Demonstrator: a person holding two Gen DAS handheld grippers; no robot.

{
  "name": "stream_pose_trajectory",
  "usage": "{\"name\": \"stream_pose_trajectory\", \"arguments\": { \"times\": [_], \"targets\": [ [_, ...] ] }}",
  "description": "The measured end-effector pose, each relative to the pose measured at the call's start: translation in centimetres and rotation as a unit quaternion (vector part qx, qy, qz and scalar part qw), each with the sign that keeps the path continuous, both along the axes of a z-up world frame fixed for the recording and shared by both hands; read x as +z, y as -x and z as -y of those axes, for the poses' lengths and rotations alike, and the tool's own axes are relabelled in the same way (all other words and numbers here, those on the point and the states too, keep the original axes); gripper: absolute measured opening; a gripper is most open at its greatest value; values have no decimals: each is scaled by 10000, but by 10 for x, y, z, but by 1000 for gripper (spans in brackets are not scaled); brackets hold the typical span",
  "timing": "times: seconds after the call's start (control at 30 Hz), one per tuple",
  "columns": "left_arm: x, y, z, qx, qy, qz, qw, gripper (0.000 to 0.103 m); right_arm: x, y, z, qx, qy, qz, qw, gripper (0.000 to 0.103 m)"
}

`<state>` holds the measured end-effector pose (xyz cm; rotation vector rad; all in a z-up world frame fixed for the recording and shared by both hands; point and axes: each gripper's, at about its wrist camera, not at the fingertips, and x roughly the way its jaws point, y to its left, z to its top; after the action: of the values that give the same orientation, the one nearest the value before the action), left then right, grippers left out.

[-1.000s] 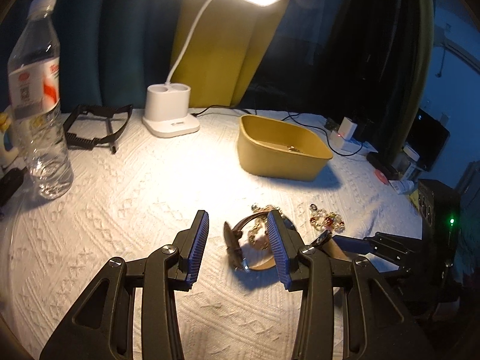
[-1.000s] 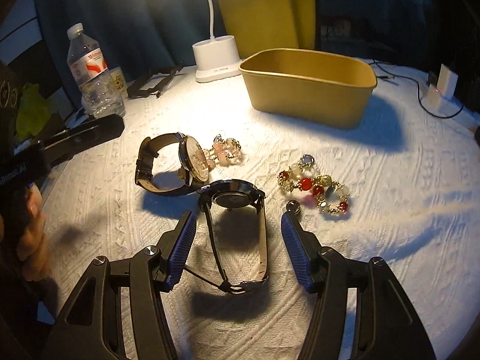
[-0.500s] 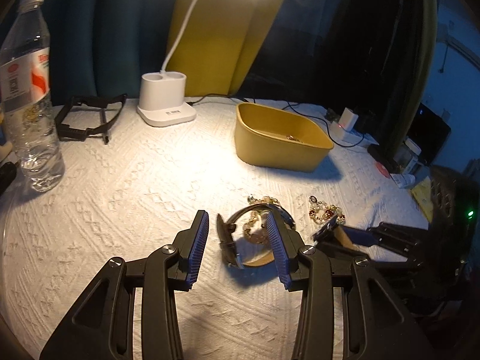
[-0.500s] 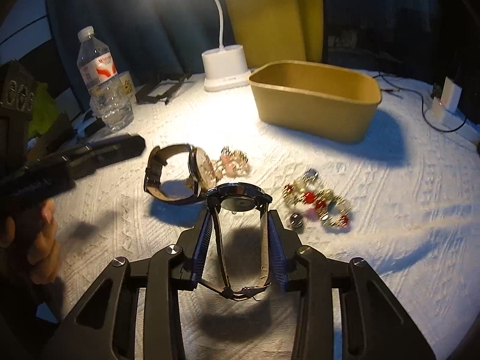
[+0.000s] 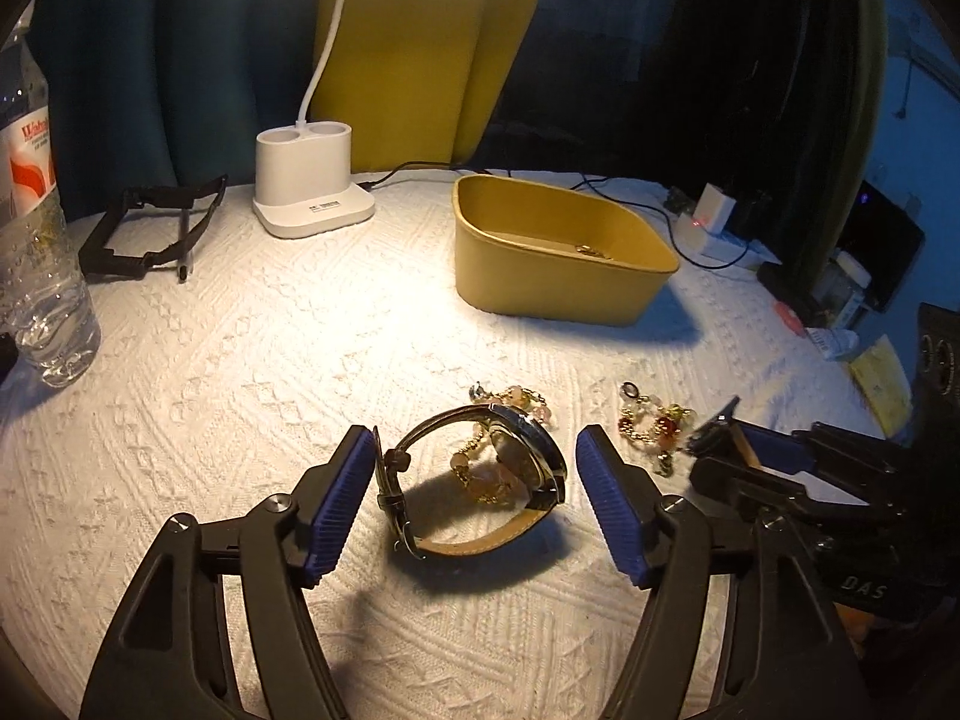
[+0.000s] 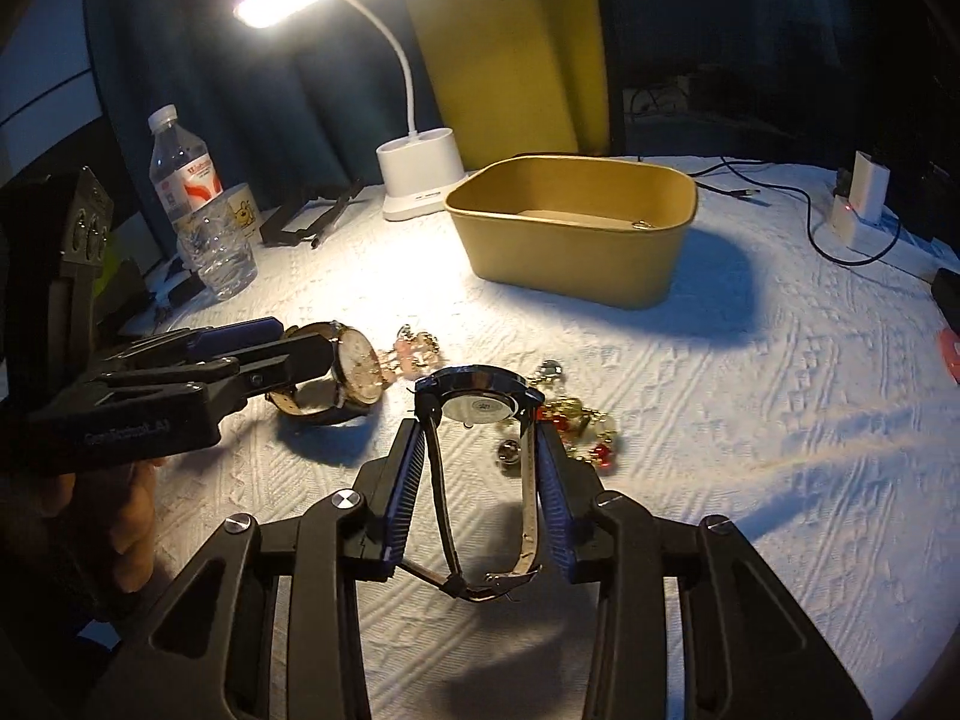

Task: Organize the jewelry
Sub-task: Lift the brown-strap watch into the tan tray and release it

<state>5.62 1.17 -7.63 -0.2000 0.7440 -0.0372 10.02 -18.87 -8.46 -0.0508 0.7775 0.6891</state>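
Observation:
My left gripper is open, its blue pads on either side of a brown-strap gold watch lying on the white cloth. A pink bead bracelet lies just behind it. My right gripper is shut on a black watch, pads pressing its strap, and holds it above the cloth. The gold watch also shows in the right wrist view with the left gripper around it. A red and gold bead bracelet lies beside the black watch. The yellow bin stands behind, a small gold piece inside.
A white desk lamp base stands at the back, a water bottle at the left, a black folding stand between them. Cables and a white charger lie at the right. The yellow bin is ahead of the left gripper.
My right gripper closed on the black watch's strap and lifted it. My left gripper opened wider and now straddles the gold watch.

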Motion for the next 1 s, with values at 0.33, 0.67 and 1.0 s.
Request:
{"name": "stream_pose_trajectory", "arguments": {
  "times": [0.33,0.67,1.0],
  "targets": [
    [-14,-17,8,306,-354,-372,9982,77,2,-3,16,-33,-119,35,9999,37],
    [-17,-17,8,227,-429,-502,9976,76,5,-5,30,-183,-211,80,9996,37],
    [-14,-6,14,115,-401,-442,9982,54,12,1,34,-174,-274,185,9993,37]
  ]
}}
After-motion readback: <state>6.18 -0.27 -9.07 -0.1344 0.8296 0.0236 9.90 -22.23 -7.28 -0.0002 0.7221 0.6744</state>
